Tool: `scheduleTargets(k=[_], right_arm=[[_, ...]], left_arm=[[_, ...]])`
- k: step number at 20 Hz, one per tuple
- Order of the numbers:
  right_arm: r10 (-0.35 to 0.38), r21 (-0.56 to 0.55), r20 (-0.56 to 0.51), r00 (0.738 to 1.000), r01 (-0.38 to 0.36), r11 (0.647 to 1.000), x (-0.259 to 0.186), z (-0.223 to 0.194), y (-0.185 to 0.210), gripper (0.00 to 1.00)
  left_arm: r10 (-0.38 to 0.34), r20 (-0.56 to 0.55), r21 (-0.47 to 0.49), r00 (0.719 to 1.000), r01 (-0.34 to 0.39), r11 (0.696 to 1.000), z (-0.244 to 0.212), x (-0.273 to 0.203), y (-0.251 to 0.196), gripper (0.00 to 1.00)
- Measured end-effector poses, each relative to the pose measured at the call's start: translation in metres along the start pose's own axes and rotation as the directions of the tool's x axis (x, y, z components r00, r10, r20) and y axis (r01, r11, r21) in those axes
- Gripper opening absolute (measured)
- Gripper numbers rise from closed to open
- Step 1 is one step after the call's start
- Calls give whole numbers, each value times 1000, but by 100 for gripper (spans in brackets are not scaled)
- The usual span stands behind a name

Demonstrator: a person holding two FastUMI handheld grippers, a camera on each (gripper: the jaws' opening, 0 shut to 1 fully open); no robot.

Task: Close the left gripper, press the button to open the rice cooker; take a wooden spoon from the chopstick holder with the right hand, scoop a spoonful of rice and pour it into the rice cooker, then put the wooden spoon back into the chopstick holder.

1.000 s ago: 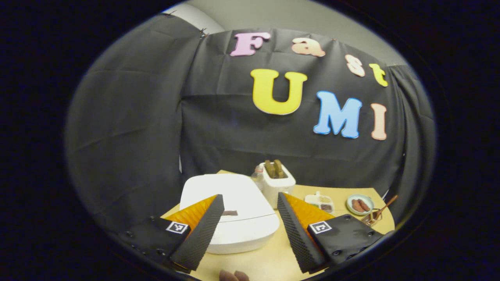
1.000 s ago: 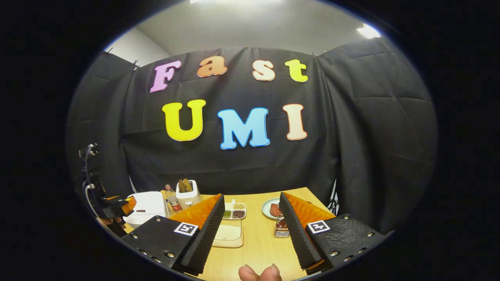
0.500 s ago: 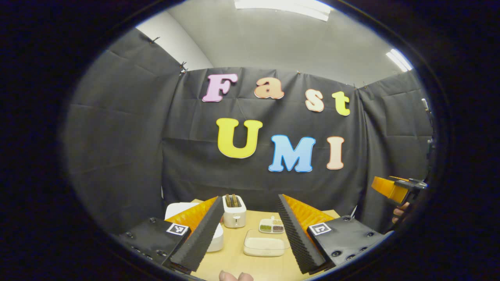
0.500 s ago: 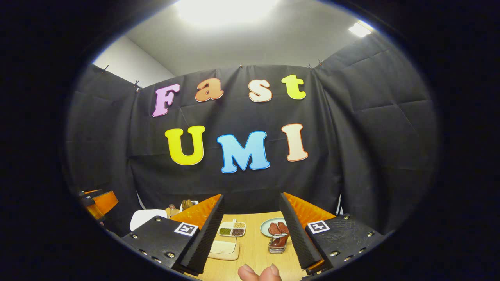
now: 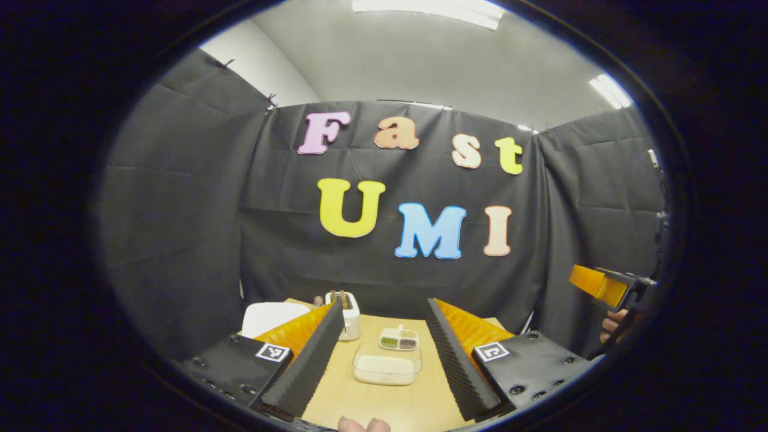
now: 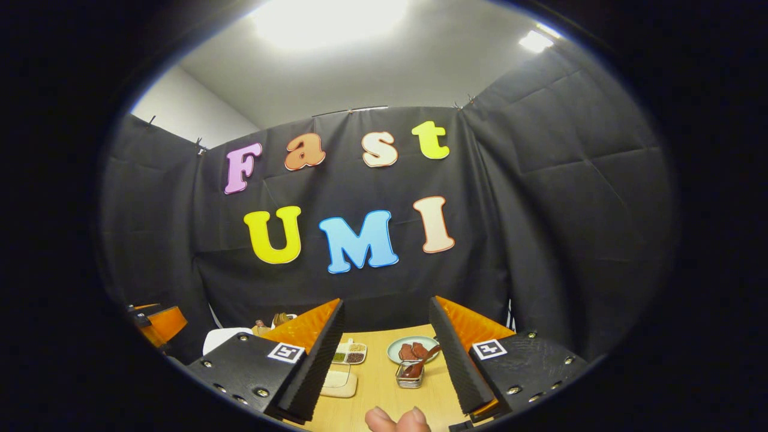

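The white rice cooker (image 5: 273,314) sits lid-down at the far left of the wooden table (image 5: 414,402), partly behind the left gripper (image 5: 384,354), whose fingers stand wide apart holding nothing. Just beside it is a white toaster (image 5: 347,312); nearer the middle lie a clear tub of rice (image 5: 387,367) and a small divided dish (image 5: 399,339). In the right gripper view, the right gripper (image 6: 384,351) is likewise spread and empty, above the chopstick holder (image 6: 410,373) with the wooden spoon (image 6: 423,357) leaning in it, near a plate (image 6: 399,351)
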State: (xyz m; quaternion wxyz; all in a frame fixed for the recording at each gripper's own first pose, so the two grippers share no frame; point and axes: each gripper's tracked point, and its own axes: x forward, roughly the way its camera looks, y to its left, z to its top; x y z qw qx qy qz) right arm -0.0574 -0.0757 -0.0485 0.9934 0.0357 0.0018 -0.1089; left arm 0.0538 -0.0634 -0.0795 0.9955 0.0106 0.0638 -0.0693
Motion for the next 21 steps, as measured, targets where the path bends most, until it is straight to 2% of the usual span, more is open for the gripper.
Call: scheduleTargets(k=[1, 2, 6, 7, 8, 13, 21], right_arm=[[-15, -8, 0, 1000, 15, 1000, 1, 1, -4, 86], [-27, -6, -6, 1000, 27, 1000, 1, 0, -6, 82], [-28, -10, -2, 1000, 28, 1000, 5, -1, 0, 86], [-24, -11, -6, 1000, 24, 1000, 6, -1, 2, 82], [-18, -8, -3, 1000, 18, 1000, 7, 0, 8, 87], [-9, -9, 18, 1000, 9, 1000, 15, 11, 22, 87], [8, -55, 72, 997, -4, 998, 14, 22, 42, 87]], left_arm=[[-1, -3, 6, 1000, 1, 1000, 0, 2, 2, 93], [-1, -9, 11, 1000, 1, 1000, 0, 3, 4, 93], [-11, -7, 21, 1000, 11, 1000, 5, 9, 9, 93], [-10, -4, 13, 1000, 10, 1000, 6, 10, 11, 93], [-11, 2, 8, 1000, 11, 1000, 8, 12, 11, 93], [-7, 26, 56, 1000, 6, 998, 17, 16, 19, 93], [11, 35, 41, 999, -13, 999, 21, 26, 35, 93]])
